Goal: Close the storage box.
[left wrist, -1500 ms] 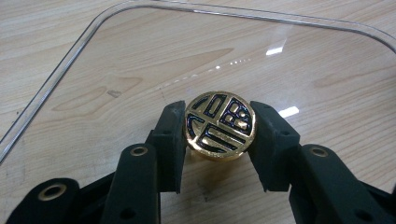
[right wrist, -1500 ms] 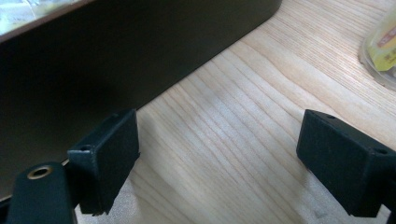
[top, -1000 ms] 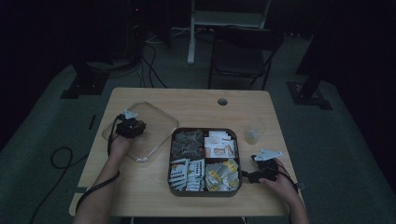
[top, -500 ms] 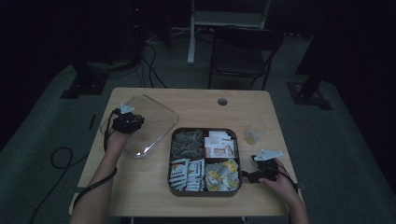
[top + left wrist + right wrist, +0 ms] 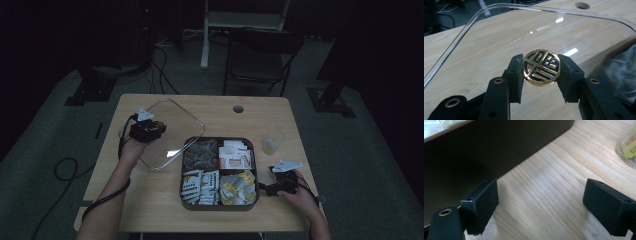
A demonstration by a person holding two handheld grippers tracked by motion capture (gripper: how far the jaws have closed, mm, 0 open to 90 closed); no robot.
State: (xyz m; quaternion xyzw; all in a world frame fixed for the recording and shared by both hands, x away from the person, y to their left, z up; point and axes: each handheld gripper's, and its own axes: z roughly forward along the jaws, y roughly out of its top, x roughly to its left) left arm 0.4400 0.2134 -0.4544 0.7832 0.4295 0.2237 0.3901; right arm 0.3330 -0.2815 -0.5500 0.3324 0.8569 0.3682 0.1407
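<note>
- left gripper (image 5: pixel 146 128), jaws pinching the gold knob (image 5: pixel 541 67), has lifted the clear lid (image 5: pixel 165 132) higher off the tabletop (image 5: pixel 150 200), away from the snack tray (image 5: pixel 219 205)
- right gripper (image 5: pixel 278 184) parked, jaws spread; tray's open for access

Left tool (image 5: pixel 148 131) higher, clear lid (image 5: pixel 165 132) tilted up

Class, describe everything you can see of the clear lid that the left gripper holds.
The clear lid looks like transparent plastic, a rectangle with rounded corners and a raised rim. A round gold knob with dark inlaid patterns sits at its middle, pinched between the left gripper's black jaws. The lid is tilted above the wooden table, beside the dark compartment tray.
</note>
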